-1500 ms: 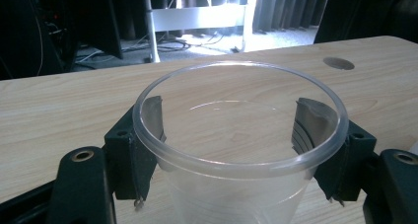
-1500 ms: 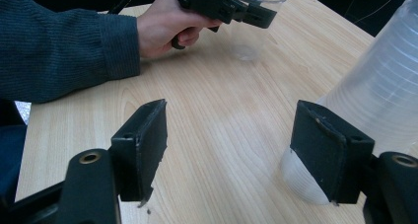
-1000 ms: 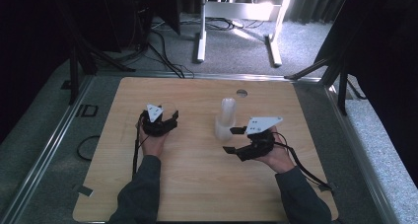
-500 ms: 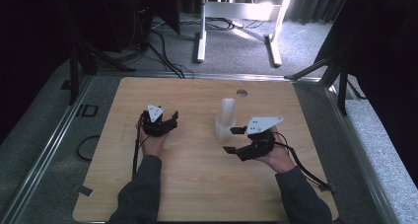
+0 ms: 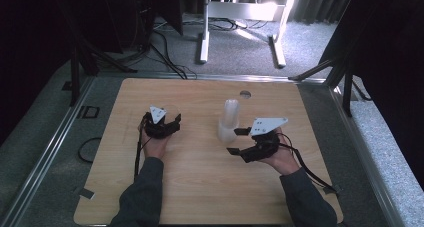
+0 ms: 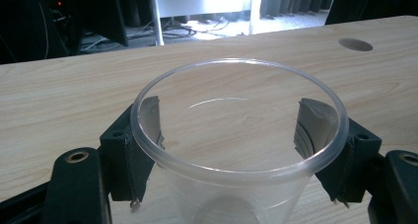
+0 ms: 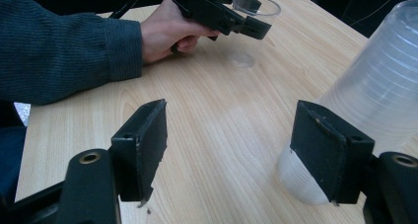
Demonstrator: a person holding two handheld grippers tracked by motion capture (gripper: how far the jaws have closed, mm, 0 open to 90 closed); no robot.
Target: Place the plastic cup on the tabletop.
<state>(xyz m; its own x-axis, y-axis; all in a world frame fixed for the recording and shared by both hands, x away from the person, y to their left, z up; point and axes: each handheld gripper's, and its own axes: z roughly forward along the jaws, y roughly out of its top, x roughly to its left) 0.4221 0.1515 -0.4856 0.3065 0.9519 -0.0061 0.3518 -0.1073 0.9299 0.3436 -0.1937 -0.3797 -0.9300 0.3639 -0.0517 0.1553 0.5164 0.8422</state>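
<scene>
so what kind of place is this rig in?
Probably a lab or recording workspace, not a home: a bare wooden table on grey carpet, loose cables on the floor behind it, dark curtains around, and a white stand frame at the back.

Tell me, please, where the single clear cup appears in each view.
High view: the clear cup is left of centre and faint.
Left gripper view: it is at the centre, close up, with its open rim on top.
Right gripper view: it is at the top, right of centre.
Shared landmark: the left hand-held gripper. Its jaws stand on either side of the cup and have just been opening.
</scene>
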